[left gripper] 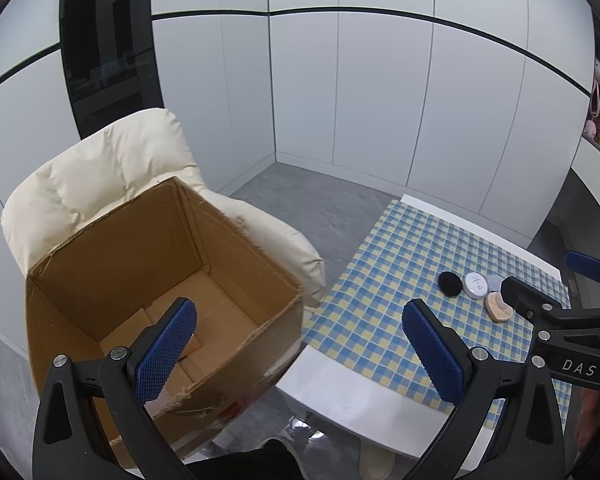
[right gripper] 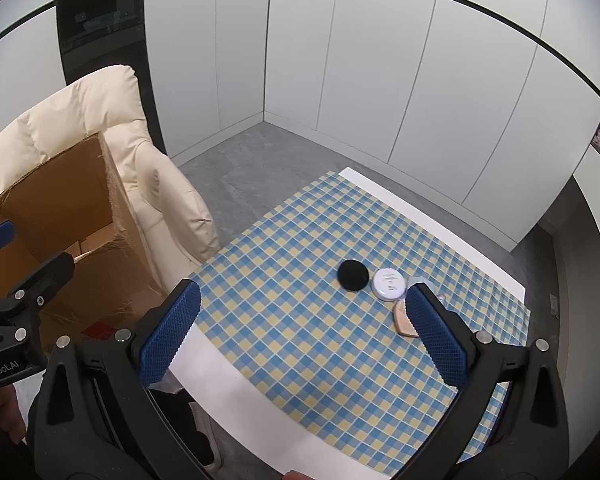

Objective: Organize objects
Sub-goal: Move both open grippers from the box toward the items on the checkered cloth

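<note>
Right gripper (right gripper: 300, 332) gapes empty, its finger half-hiding the beige compact (right gripper: 404, 320).

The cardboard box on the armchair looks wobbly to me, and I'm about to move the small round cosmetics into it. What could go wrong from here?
1. The cardboard box sits tilted on the soft armchair, so a dropped item or a nudge may tip it.
2. The black puff, white compact and beige puff lie bunched together; the open right claw could knock one while gripping another.
3. Floor shows between the table and the box; an item released early could fall there.
</note>
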Demonstrator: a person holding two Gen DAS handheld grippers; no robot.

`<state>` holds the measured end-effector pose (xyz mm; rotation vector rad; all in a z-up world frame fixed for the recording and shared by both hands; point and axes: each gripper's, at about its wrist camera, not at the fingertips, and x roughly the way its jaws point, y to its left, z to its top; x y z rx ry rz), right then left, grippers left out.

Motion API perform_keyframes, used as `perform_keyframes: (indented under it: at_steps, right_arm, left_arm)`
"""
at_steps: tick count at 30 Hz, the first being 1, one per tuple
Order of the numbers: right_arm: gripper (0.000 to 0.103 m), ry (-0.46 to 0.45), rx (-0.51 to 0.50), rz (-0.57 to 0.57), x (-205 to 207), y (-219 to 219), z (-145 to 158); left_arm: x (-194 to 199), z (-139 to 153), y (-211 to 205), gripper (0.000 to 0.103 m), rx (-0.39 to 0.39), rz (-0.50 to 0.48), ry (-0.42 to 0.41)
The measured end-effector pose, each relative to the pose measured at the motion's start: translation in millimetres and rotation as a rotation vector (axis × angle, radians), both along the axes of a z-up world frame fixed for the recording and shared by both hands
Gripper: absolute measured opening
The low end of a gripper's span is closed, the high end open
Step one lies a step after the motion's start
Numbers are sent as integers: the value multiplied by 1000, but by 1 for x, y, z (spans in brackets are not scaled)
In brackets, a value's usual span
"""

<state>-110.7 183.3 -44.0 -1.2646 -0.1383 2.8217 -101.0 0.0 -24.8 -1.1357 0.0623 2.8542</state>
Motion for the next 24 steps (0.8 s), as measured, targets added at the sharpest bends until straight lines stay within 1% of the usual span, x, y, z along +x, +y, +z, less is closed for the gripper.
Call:
perform_keyframes:
  at_steps: [24]
  right_arm:
    - [103, -12, 1, -140, 25, 75, -2]
  left_arm:
    - [-5, -2, 72, 103, -1, -140, -3]
